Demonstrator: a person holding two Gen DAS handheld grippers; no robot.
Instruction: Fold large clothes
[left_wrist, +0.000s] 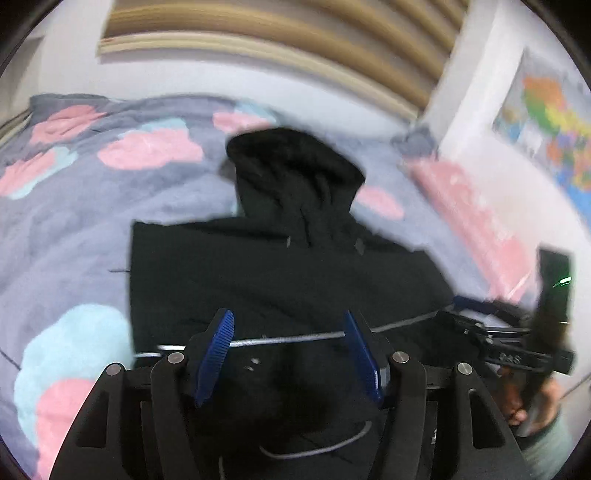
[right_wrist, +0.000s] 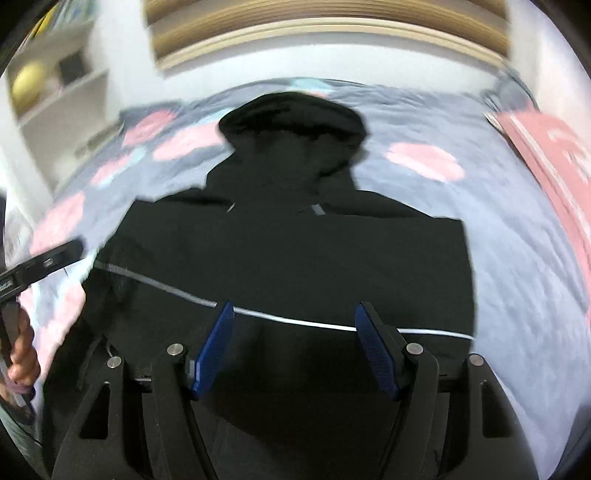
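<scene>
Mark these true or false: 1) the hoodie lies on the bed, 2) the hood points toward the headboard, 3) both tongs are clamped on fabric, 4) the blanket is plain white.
1) True: the black hoodie lies spread on the bed.
2) True: the hood points at the wooden headboard.
3) False: the left tongs and right tongs both stand open, nothing pinched.
4) False: the blanket is grey with pink and pale blue patches.
</scene>
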